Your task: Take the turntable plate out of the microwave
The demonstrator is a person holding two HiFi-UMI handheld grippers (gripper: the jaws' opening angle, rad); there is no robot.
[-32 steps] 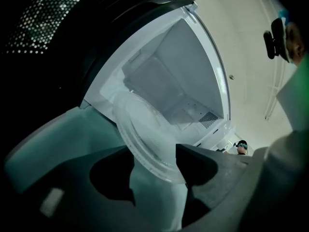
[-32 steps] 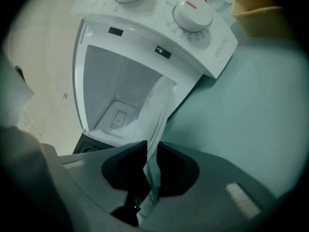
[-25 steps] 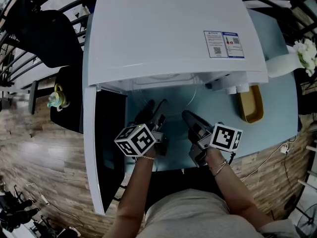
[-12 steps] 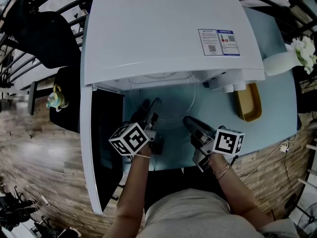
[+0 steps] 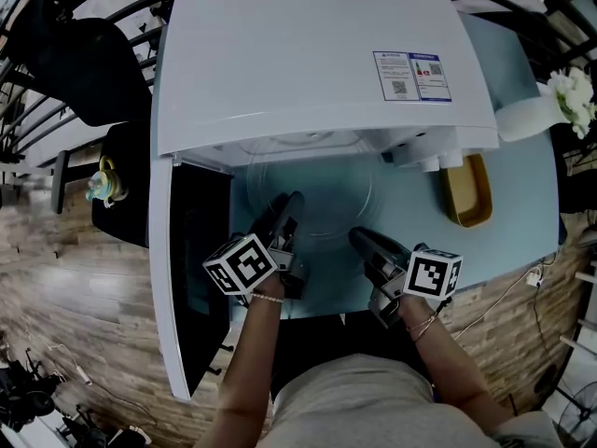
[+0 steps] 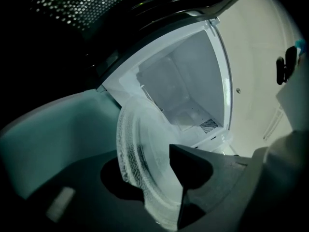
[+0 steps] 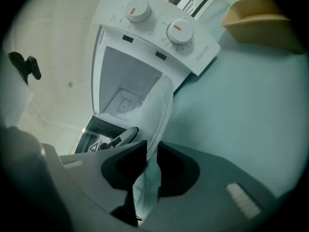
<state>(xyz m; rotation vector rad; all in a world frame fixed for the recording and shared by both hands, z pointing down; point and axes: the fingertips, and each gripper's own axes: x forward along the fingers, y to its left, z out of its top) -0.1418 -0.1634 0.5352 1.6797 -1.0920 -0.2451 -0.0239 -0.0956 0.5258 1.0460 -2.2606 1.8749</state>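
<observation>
Turntable plate (image 5: 317, 189) sits mostly outside the microwave (image 5: 317, 54), we judge; left gripper (image 5: 287, 205) and right gripper (image 5: 360, 239) each pinch its rim; final withdrawal remains.

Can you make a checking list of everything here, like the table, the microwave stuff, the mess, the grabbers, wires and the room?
Surface: light blue table.
Job's things: white microwave, door open to the left; glass turntable plate partly out of the opening.
Clutter: yellow tray beside the microwave; white flowers at far right.
Grippers: left gripper and right gripper each shut on the plate's near rim.
Cables: white cable past the table's right edge.
Surroundings: wooden floor; black chair.
</observation>
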